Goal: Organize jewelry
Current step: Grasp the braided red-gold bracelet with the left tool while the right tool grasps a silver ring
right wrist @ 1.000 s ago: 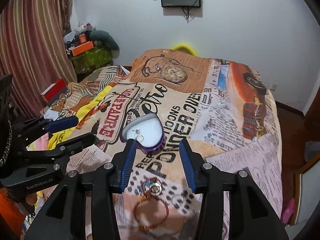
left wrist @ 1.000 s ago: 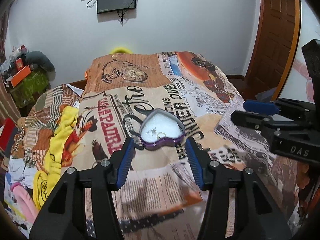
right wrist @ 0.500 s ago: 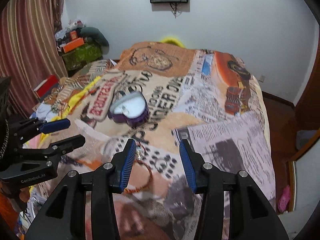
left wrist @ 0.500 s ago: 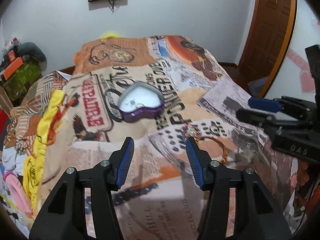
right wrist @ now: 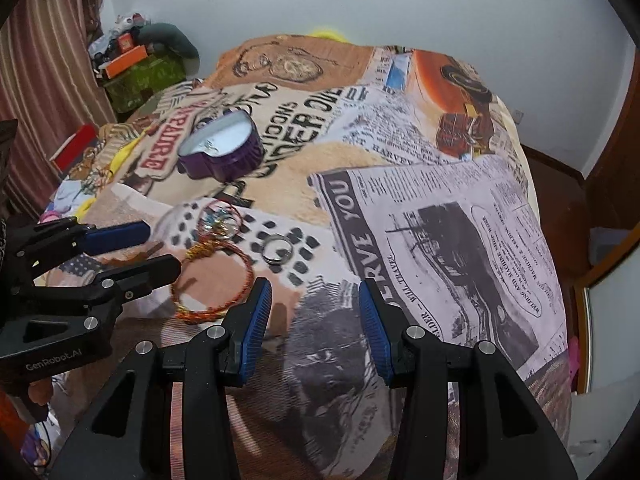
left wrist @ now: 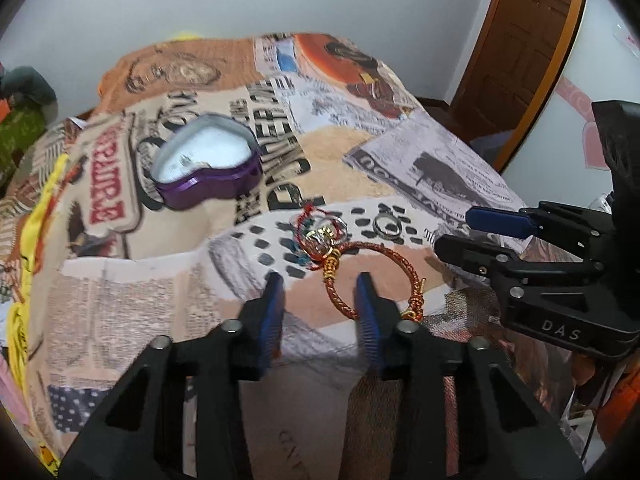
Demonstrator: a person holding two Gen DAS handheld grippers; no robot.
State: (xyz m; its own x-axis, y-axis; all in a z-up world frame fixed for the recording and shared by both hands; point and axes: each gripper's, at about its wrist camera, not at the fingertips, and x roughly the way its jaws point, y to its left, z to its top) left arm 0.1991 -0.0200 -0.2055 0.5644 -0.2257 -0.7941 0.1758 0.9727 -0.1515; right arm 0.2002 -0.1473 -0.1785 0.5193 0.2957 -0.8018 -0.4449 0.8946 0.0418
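A purple heart-shaped box (left wrist: pixel 208 168) with a white lining stands open on the printed bedspread (left wrist: pixel 440 168), with small pieces inside. Nearer lie a red-and-gold braided bracelet (left wrist: pixel 335 300), a tangle of charms and rings (left wrist: pixel 320 236) and a silver ring (left wrist: pixel 387 226). My left gripper (left wrist: pixel 320 284) hovers low over the bracelet's left arc. Its jaws are closing and the pads are clear of the braid. My right gripper (right wrist: pixel 314 286) is open over bare cloth, just short of the silver ring (right wrist: pixel 278 249) and to the right of the bracelet (right wrist: pixel 200 315). The box (right wrist: pixel 224 148) sits further back.
The bed drops off on the right toward a wooden door (left wrist: pixel 516 52) and floor. Clothes and a yellow cloth (left wrist: pixel 36 216) pile along the left edge. Boxes and a curtain (right wrist: pixel 36 92) stand at the far left. The left gripper (right wrist: pixel 160 248) crowds the bracelet's left side.
Both grippers have dropped and tipped down, from facing the heart box to hovering over the bracelet and rings on the near bedspread. The left jaws have narrowed. The right jaws keep their width.
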